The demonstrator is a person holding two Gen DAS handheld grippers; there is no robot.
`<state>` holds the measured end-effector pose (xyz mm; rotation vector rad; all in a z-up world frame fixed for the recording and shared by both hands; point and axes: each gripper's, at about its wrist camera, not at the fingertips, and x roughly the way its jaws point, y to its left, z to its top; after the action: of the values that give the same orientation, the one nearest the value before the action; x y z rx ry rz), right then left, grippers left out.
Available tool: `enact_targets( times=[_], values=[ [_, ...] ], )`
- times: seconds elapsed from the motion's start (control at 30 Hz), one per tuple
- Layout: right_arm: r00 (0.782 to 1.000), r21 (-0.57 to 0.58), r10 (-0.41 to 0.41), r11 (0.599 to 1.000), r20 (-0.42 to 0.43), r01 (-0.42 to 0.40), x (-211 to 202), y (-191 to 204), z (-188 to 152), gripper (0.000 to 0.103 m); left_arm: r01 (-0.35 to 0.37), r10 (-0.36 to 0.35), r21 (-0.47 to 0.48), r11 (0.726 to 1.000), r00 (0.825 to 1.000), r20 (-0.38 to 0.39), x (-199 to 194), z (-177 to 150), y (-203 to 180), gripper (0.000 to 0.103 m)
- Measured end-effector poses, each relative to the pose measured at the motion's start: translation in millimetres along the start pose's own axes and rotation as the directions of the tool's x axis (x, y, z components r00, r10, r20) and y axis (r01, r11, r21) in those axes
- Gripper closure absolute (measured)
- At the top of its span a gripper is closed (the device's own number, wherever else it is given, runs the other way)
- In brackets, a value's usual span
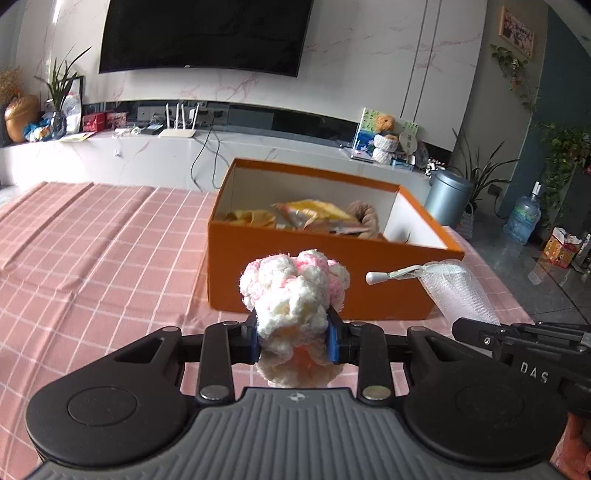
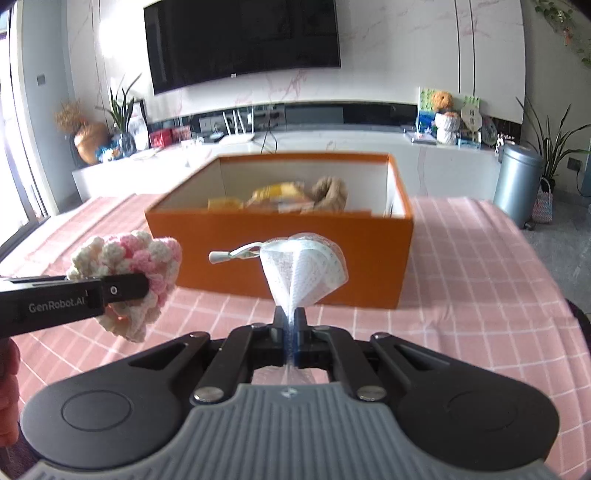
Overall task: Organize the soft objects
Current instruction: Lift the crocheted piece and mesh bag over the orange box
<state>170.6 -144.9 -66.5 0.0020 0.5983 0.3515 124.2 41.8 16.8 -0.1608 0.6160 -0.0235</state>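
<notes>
Evidently the pink-and-white crochet piece [image 1: 291,295] is squashing softly between the left tongs [image 1: 293,338], pinched mid-body, while the right tongs [image 2: 290,325] are clamping the light white mesh pouch [image 2: 303,271] by its gathered end, both hanging above the checked surface [image 1: 92,251] before the orange box [image 2: 295,254].

a dark television [image 1: 201,35] hangs upper centre on a marbled white wall [image 1: 369,55]; a long white console [image 1: 166,155] below; potted plants [image 1: 561,158] at right; daylight from the left.
</notes>
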Motion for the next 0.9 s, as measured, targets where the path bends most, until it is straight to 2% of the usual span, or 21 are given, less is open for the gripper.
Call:
enact_targets(
  times=[0.23, 0.47, 0.63, 0.7, 0.9],
  values=[
    [0.998, -0.002, 0.025, 1.000, 0.050, -0.025, -12.9, -11.9, 40.4, 0.103, 0.024, -0.027, 0.055, 0.998, 0.999, 0.039, -0.7, 35.5, -8.4, 0.067],
    [0.996, -0.023, 0.017, 1.000, 0.087, -0.015, -1.6, -24.8, 86.5, 0.103, 0.022, -0.028, 0.085, 0.996, 0.997, 0.078, 16.2, 76.8, -4.3, 0.067],
    [0.995, -0.045, 0.008, 0.999, 0.095, -0.004, 19.5, -31.8, 115.1, 0.103, 0.049, -0.053, 0.051, 0.997, 0.996, 0.073, 40.9, 101.5, 8.7, 0.067],
    [0.996, -0.055, 0.002, 0.998, 0.088, 0.003, 33.8, -37.0, 125.0, 0.103, 0.037, -0.041, 0.057, 0.998, 0.997, 0.073, 52.0, 107.9, 13.4, 0.067],
    [1.000, -0.030, -0.005, 1.000, 0.022, 0.006, 90.3, -58.5, 142.9, 0.103, 0.034, -0.035, 0.045, 0.998, 0.999, 0.022, 92.0, 120.9, 27.2, 0.067]
  ],
)
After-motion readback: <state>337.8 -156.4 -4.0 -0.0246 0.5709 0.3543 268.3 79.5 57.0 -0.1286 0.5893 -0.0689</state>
